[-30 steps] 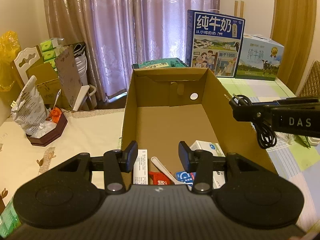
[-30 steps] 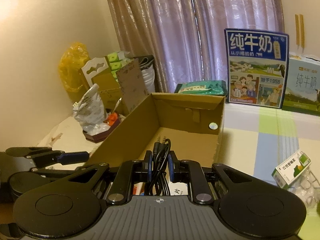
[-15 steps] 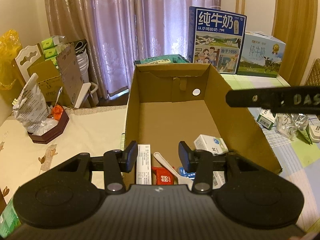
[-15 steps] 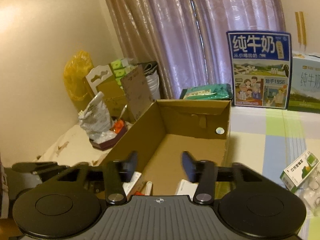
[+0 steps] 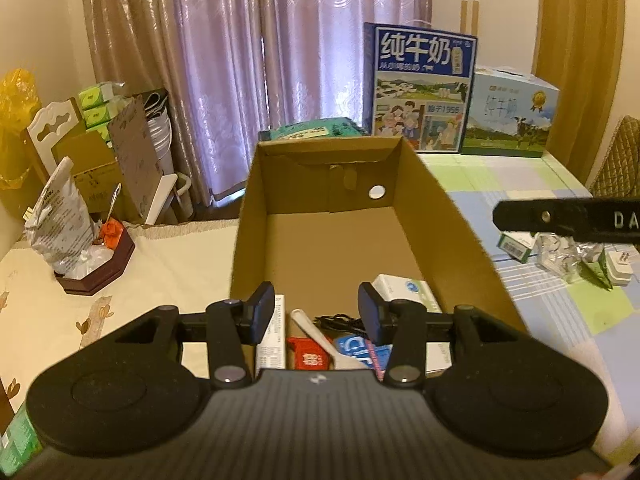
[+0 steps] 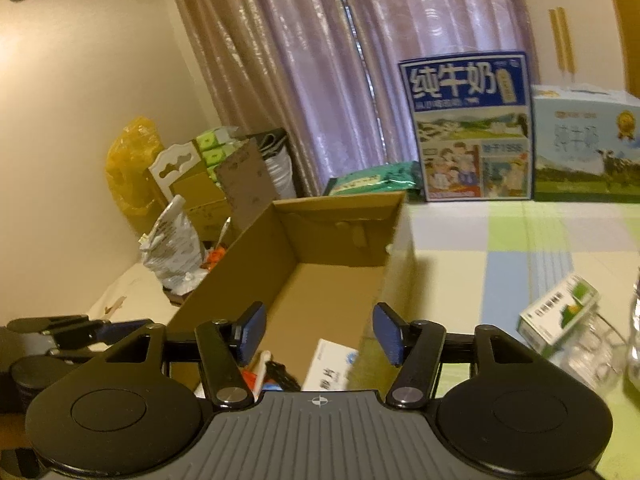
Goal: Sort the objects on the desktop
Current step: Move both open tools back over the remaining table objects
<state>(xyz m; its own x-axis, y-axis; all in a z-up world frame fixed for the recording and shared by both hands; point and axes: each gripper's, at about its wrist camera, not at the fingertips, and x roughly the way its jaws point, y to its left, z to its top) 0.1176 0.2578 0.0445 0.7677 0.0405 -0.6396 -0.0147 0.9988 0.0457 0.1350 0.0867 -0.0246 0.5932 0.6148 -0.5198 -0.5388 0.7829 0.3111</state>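
Now that the right gripper (image 6: 318, 334) has released the black cable (image 5: 340, 322), seemingly into the cardboard box (image 5: 460, 224), both grippers' jaws gape empty; right swings toward the green carton (image 6: 560, 314).

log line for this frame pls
left gripper: open | right gripper: open, empty | cable: in cardboard box

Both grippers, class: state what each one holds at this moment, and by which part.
Nothing is held. The left gripper and right gripper both stand open and empty; the black cable lies loose in the cardboard box.
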